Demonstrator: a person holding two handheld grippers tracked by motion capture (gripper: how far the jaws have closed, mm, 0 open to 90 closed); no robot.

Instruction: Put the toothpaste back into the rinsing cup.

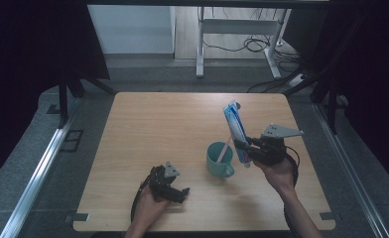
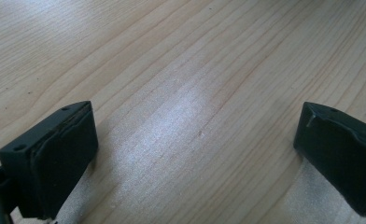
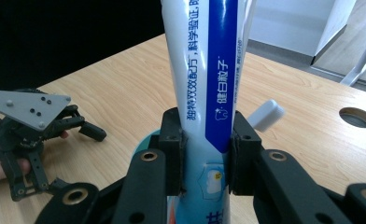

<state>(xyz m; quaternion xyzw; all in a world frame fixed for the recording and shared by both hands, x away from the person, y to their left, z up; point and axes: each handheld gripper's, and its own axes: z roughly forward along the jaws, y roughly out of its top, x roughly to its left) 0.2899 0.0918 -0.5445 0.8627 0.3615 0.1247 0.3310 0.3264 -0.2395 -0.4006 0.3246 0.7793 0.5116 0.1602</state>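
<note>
I see the toothpaste tube (image 1: 235, 130) held up in the air above the right part of the counter (image 1: 148, 129), close beside the green cup (image 1: 218, 159). The tube is white and blue, it stands almost upright with a small tilt, and its lower end hangs just beside the cup, on the cup's right. My right tongs (image 1: 241, 146) are closed on the tube near its lower part; in the right gripper view the two black jaws press the tube (image 3: 209, 70) from both sides, and the printed blue band runs up between them. I cannot tell if the tube touches the cup.

Inside the cup stands a toothbrush (image 1: 225, 149), it leans with its handle up toward the tube. In the right gripper view I see the pale end of the toothbrush (image 3: 264, 115) just behind the jaws, and a bit of the cup rim (image 3: 148, 138) below.

My left tongs (image 1: 178, 192) rest low on the near left part of the counter, well apart from the cup. Their jaws are spread wide and hold nothing; in the left gripper view there is bare wood of the counter (image 2: 190, 93) between them.
</note>
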